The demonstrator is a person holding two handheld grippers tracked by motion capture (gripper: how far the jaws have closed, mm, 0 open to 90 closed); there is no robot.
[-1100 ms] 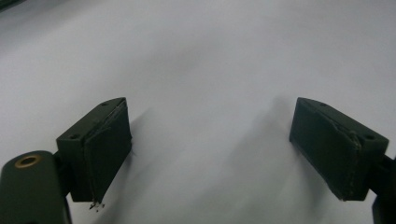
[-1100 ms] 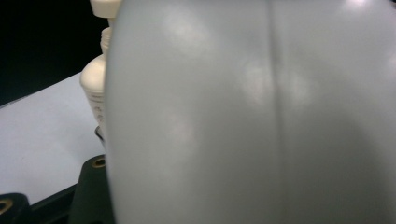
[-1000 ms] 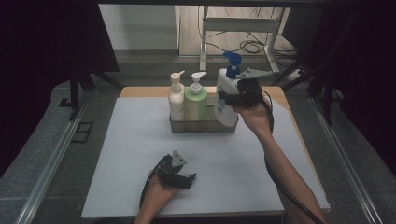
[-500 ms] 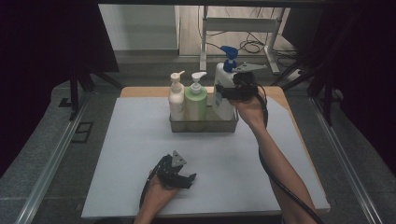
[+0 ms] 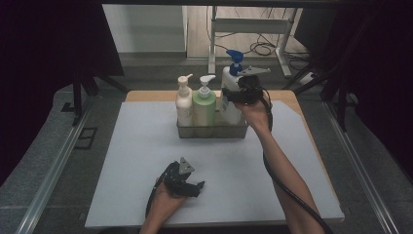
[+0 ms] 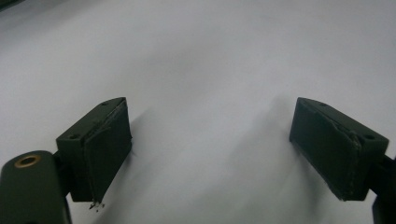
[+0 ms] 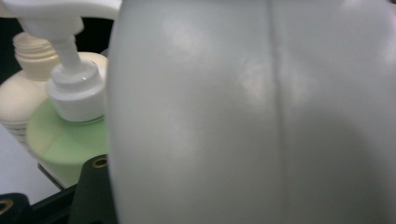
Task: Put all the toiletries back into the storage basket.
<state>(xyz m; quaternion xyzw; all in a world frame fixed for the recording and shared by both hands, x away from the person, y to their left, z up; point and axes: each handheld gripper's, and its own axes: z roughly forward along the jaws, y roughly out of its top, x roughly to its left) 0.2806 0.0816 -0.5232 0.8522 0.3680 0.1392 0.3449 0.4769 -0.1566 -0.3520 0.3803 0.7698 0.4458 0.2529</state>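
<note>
High view: R gripper (image 5: pixel 233 96) clamped on white bottle w/ blue pump (image 5: pixel 229 85), lowering into tray (image 5: pixel 212 131) beside green bottle (image 5: pixel 204 105); L gripper (image 5: pixel 187 183) idle on table

L gripper view: jaws open, empty

R gripper view: bottle wall close-up. Next: seat it, release

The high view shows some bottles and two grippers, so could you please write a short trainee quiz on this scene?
1. How many pump bottles stand in the clear tray?
2. True or false: the left gripper holds a bottle.
3. Which bottle does the right gripper grasp: A the cream bottle, B the green bottle, C the white bottle with the blue pump?

Key: 1. Three. 2. False: its jaws stand open over the bare white mat. 3. C.
</note>
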